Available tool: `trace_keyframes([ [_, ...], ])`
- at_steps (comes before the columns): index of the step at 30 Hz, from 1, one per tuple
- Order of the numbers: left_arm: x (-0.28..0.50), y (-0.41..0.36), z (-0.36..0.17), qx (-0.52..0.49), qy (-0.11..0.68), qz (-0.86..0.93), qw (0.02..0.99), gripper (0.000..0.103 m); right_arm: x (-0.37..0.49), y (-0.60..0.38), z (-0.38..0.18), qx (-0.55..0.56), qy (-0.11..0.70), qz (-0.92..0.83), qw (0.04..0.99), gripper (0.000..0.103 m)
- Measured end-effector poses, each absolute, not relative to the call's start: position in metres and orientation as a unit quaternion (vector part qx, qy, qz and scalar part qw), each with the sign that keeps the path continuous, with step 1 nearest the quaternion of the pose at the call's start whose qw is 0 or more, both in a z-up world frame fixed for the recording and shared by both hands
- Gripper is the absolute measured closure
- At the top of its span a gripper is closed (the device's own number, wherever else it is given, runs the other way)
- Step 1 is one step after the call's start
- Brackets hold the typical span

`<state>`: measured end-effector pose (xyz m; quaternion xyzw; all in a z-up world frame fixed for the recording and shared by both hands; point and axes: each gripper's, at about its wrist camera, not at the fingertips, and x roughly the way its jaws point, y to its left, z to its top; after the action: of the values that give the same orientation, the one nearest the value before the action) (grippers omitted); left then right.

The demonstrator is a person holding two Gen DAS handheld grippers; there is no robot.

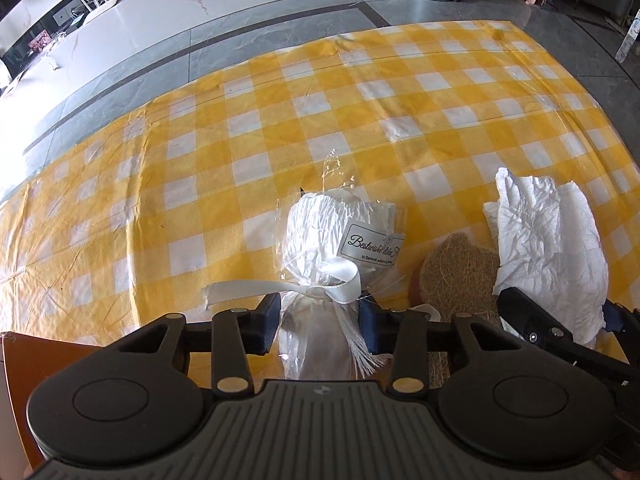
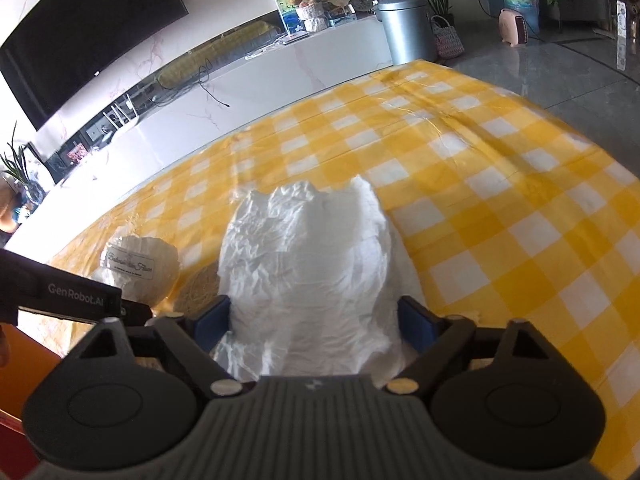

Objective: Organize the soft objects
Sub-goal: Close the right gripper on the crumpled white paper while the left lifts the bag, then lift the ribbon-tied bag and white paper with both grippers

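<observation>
A white flower bundle (image 1: 320, 240) wrapped in clear film, with a white ribbon and a printed label, lies on the checked tablecloth (image 1: 240, 140). My left gripper (image 1: 319, 320) is shut on its tied neck, a blue pad touching the film on each side. To its right lies a brown straw pad (image 1: 456, 276), and beyond it a crumpled white cloth (image 1: 548, 240). In the right wrist view that white cloth (image 2: 308, 264) fills the span of my right gripper (image 2: 316, 320), both pads against its sides. The bundle (image 2: 140, 260) and the straw pad (image 2: 200, 284) show at the left.
An orange surface (image 1: 48, 360) lies at the near left edge of the table. Past the tablecloth's far edge are grey floor tiles, a low white cabinet (image 2: 280, 64) and a grey bin (image 2: 404, 28). The far half of the tablecloth (image 2: 480, 160) holds nothing.
</observation>
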<state>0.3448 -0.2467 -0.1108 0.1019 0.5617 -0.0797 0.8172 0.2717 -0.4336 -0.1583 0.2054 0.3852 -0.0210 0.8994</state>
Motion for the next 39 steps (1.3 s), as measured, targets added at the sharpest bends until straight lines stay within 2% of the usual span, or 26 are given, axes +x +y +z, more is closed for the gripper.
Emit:
trace_keyframes([
  [2,0.345,-0.246,-0.11,0.098,0.562,-0.079,0.818,0.058,0.269,-0.44,-0.157,0.236,0.383,-0.01,0.893,0.05],
  [5,0.346,-0.243,-0.108,0.082,0.563,-0.073,0.819,0.059,0.264,-0.447,-0.156,0.279,0.374,0.005,0.884,0.077],
  [14,0.307,-0.229,-0.063,0.014,0.474,-0.102,0.874,0.059,0.229,-0.474,-0.114,0.336,0.31,0.024,0.889,0.08],
  [18,0.255,-0.234,-0.027,0.02,0.409,-0.143,0.901,0.059,0.203,-0.485,-0.098,0.309,0.338,0.009,0.889,0.08],
  [21,0.216,-0.242,-0.017,0.013,0.416,-0.179,0.891,0.059,0.193,-0.482,-0.103,0.232,0.395,-0.046,0.888,0.08],
  [24,0.185,-0.256,-0.031,0.016,0.448,-0.222,0.866,0.059,0.198,-0.472,-0.123,0.159,0.46,-0.08,0.87,0.079],
  [27,0.165,-0.27,-0.052,0.024,0.463,-0.257,0.848,0.059,0.204,-0.465,-0.135,0.133,0.48,-0.077,0.864,0.072],
  [30,0.152,-0.285,-0.069,0.059,0.446,-0.253,0.857,0.059,0.203,-0.467,-0.131,0.129,0.472,-0.089,0.867,0.059],
  [32,0.157,-0.288,-0.082,0.057,0.453,-0.239,0.857,0.059,0.2,-0.467,-0.131,0.117,0.473,-0.104,0.867,0.041],
  [34,0.162,-0.283,-0.092,0.044,0.469,-0.232,0.851,0.059,0.2,-0.471,-0.134,0.108,0.473,-0.114,0.867,0.035],
  [37,0.165,-0.28,-0.103,0.039,0.479,-0.224,0.848,0.059,0.206,-0.475,-0.141,0.102,0.479,-0.116,0.864,0.017],
  [39,0.163,-0.276,-0.108,0.04,0.483,-0.219,0.847,0.059,0.213,-0.476,-0.146,0.09,0.482,-0.113,0.864,0.014],
])
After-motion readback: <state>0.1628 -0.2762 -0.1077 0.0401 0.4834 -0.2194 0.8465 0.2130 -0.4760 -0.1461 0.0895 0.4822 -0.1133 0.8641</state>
